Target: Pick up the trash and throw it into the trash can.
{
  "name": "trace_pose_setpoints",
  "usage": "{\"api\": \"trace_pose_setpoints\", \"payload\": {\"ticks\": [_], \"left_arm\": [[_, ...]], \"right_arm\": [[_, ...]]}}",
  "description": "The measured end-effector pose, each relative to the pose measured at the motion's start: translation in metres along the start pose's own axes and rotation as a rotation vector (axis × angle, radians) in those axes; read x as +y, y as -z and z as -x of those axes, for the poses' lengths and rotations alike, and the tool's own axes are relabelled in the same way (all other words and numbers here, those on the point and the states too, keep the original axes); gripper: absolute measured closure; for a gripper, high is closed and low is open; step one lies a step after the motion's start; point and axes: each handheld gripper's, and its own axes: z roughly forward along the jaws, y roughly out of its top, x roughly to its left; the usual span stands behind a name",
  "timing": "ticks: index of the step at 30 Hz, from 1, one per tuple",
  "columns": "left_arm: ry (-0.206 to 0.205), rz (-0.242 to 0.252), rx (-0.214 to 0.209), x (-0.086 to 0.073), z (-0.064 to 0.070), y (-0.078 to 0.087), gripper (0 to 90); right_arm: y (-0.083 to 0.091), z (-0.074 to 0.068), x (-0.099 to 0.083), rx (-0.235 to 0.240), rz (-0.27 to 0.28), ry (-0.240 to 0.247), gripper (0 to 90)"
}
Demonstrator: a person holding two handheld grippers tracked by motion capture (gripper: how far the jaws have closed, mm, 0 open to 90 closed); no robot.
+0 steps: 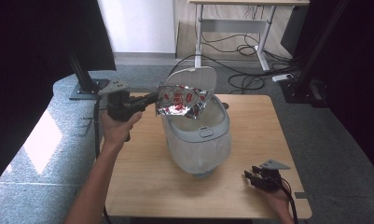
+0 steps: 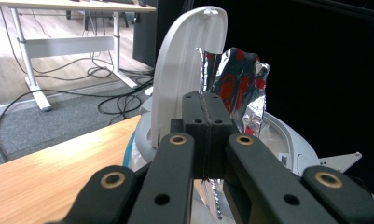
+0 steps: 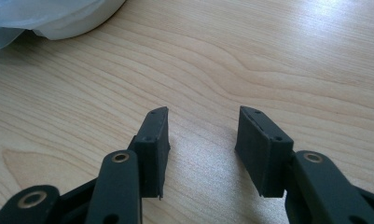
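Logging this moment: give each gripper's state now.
Left gripper: shut on the foil wrapper, above the open bin.
Right gripper: open, empty, over the table.

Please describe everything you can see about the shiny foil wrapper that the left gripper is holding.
The foil wrapper is a crumpled, silvery, reflective packet with red printed marks. It looks flattened and possibly empty, though that cannot be confirmed. The left gripper is shut on one edge, its jaws pressed together on the foil. The wrapper hangs in the air over the open mouth of the white bin, in front of the raised lid. Whether it touches the lid cannot be told.
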Motion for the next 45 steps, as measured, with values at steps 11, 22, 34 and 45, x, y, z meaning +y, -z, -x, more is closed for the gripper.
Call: {"api": "trace_pose_setpoints", "payload": {"ticks": [11, 22, 34, 45], "left_arm": [[0.004, -0.006, -0.008, 0.001, 0.003, -0.014, 90.0], [-0.008, -0.023, -0.017, 0.002, 0.009, -0.033, 90.0], [-0.017, -0.021, -0.027, 0.009, 0.014, -0.041, 90.0], [-0.044, -0.007, -0.035, 0.01, 0.019, -0.047, 77.5]], "right_arm": [[0.0, 0.0, 0.0, 0.0, 0.0, 0.0, 53.1], [0.0, 0.0, 0.0, 0.004, 0.001, -0.004, 53.1], [0.0, 0.001, 0.0, 0.009, 0.0, -0.008, 53.1], [0.0, 0.001, 0.0, 0.008, 0.0, -0.008, 53.1]]}}
